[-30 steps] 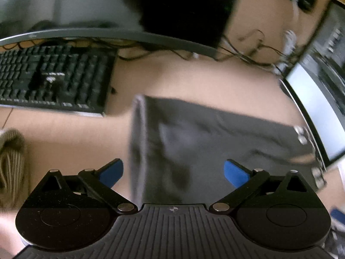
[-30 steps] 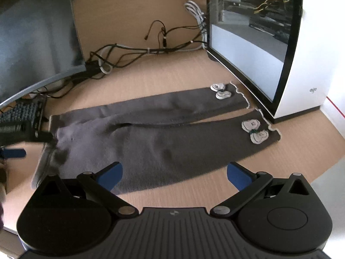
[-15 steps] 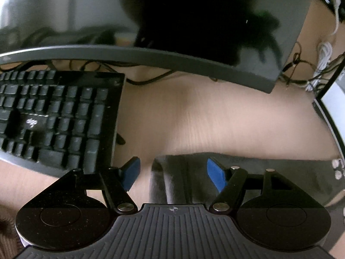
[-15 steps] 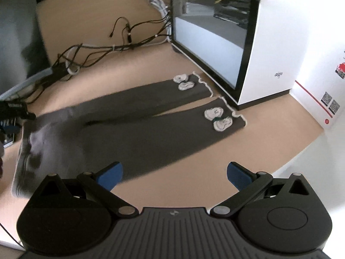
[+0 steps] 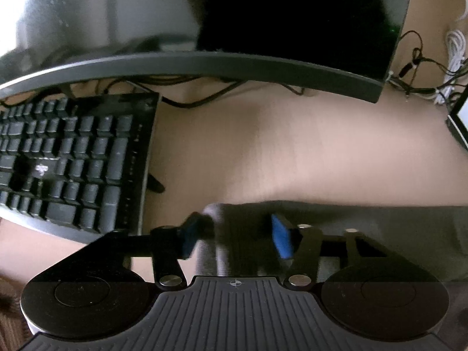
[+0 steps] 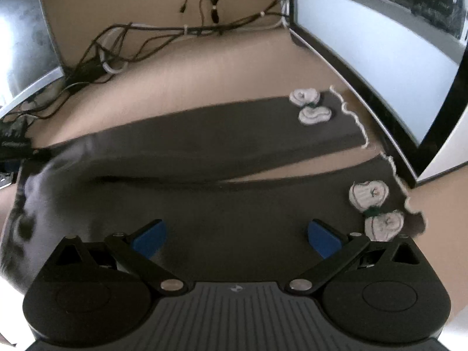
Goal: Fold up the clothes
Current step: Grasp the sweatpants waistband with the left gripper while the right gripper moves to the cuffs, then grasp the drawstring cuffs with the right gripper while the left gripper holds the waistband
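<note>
**Waistband between my left pads**

Fabric of the dark grey knitted trousers (image 6: 222, 199) lies flat on the tan wooden desk (image 5: 292, 152), legs apart, white crocheted flowers (image 6: 370, 196) at the cuffs. My left gripper (image 5: 234, 235) has its pads half apart around the waistband corner, not yet clamped I think. My right gripper (image 6: 237, 235) hovers wide apart over the near leg. I should pinch only the hem, beside the black keyboard (image 5: 73, 158).

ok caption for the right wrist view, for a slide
Open right hand-held gripper low over dark grey leggings with white flower appliqués at the cuffs, spread on a wooden desk.
</note>
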